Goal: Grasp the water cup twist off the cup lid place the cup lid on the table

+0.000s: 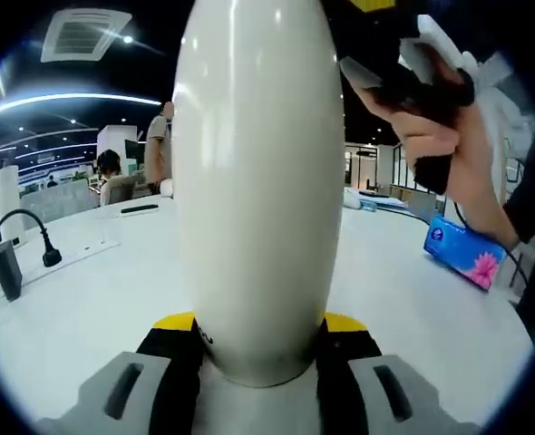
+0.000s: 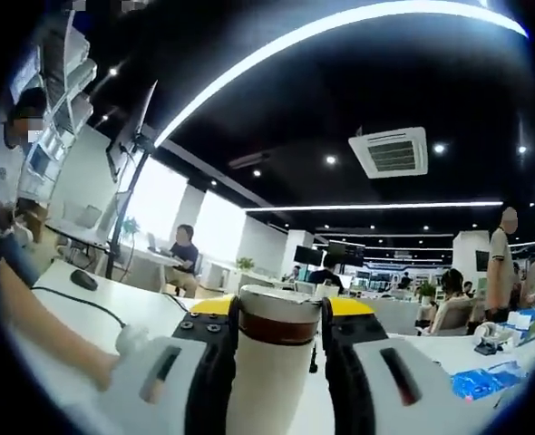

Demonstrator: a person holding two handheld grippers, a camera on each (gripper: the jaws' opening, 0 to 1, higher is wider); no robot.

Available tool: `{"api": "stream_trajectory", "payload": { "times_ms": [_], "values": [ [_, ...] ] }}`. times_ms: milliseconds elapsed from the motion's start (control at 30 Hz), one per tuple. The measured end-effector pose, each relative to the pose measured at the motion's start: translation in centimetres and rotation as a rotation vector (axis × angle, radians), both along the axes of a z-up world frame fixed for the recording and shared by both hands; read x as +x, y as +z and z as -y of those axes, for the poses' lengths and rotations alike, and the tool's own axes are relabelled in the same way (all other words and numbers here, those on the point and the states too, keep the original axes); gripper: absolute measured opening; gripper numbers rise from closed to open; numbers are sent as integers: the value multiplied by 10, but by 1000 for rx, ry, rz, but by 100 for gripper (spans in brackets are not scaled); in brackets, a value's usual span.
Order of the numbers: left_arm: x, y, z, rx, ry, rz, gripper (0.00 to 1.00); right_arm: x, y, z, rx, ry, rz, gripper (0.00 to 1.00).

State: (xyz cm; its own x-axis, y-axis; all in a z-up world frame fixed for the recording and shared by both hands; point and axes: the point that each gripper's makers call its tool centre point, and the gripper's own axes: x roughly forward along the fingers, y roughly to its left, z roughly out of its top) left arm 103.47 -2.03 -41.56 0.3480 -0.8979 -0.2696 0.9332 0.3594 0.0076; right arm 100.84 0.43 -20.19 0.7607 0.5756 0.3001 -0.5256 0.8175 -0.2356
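White surface (image 1: 86, 299) broad, smooth, matte. Water cup (image 1: 258, 181) tall, glossy white, rounded, clamped at its base by left gripper (image 1: 260, 349) fingers, held above the surface. Right gripper (image 2: 277, 340) fingers closed on cup lid (image 2: 278, 313) end, brown band visible. Grasp done; twisting likely underway; lid not yet set down. Blue tissue pack (image 1: 462, 254) nearby.
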Motion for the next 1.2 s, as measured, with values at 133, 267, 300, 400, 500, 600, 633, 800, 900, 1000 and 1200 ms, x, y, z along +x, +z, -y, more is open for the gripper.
{"api": "stream_trajectory", "payload": {
  "times_ms": [133,267,300,400,500,600,633,800,900,1000,1200],
  "values": [
    [-1,0,1,0,-1,0,51,1,0,0,5,38,1,40],
    [-2,0,1,0,-2,0,51,2,0,0,21,95,-3,40],
    [-2,0,1,-1,-2,-1,51,3,-1,0,26,109,-7,41],
    [-2,0,2,-1,-4,-1,51,5,-1,0,35,155,-11,41],
    [-2,-1,2,-1,-4,-1,51,5,-1,0,43,198,-14,41],
    [-3,-1,2,0,-4,-1,51,6,-1,0,65,248,-30,41],
    [-2,-1,2,0,-4,-1,51,6,-1,0,68,259,-33,41],
    [-1,-1,1,0,-5,-2,51,8,-1,-1,73,355,-38,41],
    [-1,-1,1,0,-5,-2,51,8,-1,-2,97,424,-57,41],
    [0,-1,2,0,-6,-2,51,9,0,-1,122,490,-79,41],
    [1,-2,2,0,-7,-2,51,9,-1,-2,143,612,-99,41]
  ]
}}
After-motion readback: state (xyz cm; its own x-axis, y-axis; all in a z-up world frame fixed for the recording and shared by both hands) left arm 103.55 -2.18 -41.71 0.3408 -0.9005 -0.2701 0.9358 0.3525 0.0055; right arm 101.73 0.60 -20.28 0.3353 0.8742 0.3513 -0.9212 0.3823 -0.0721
